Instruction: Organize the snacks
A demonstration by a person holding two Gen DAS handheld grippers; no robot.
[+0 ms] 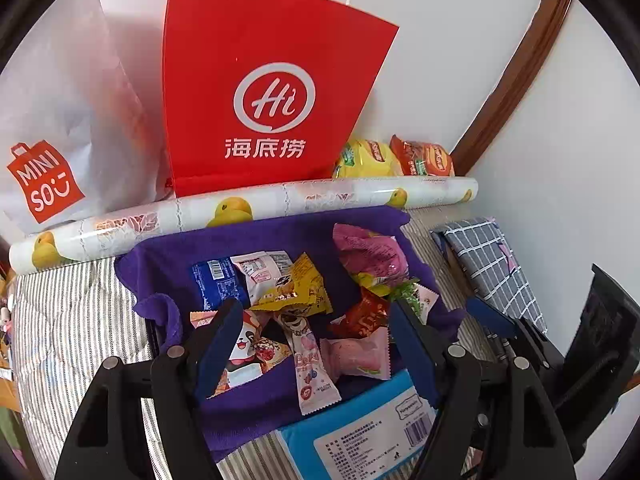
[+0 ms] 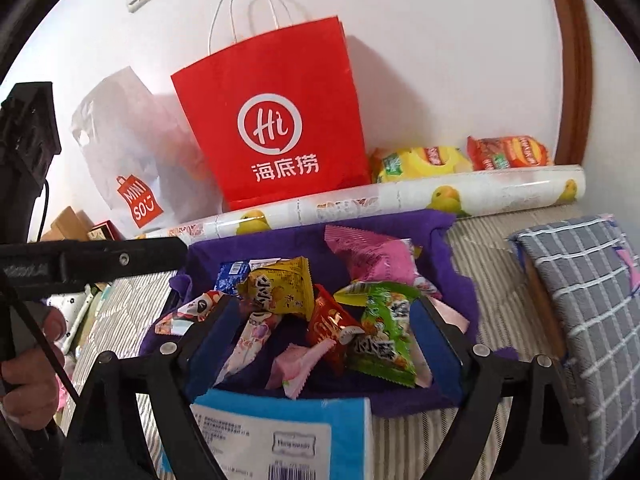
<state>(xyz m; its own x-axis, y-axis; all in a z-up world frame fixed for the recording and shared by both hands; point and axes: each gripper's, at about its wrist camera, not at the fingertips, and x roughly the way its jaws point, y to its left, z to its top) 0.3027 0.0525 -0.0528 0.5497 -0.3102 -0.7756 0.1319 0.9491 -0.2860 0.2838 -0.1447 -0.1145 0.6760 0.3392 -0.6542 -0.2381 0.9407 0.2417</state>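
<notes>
Striped bedding point(image 1: 68, 312) runs up to a white wall, where a red Haidilao paper bag point(image 1: 256, 92) and a Miniso bag point(image 1: 60, 152) stand behind a duck-print roll point(image 1: 248, 208). Snack packets point(image 1: 288, 296) sit piled on a purple cloth point(image 1: 168, 256). Left gripper point(image 1: 308, 344) and right gripper point(image 2: 320, 344) both hover spread wide over the pile, gripping nothing, with a blue tissue pack point(image 2: 280, 432) right below.

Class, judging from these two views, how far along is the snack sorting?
Nothing looks sorted yet: the small wrapped snacks lie heaped on the purple cloth. Nothing is in hand; the left gripper and right gripper hover with jaws open. The whole pile remains.
</notes>
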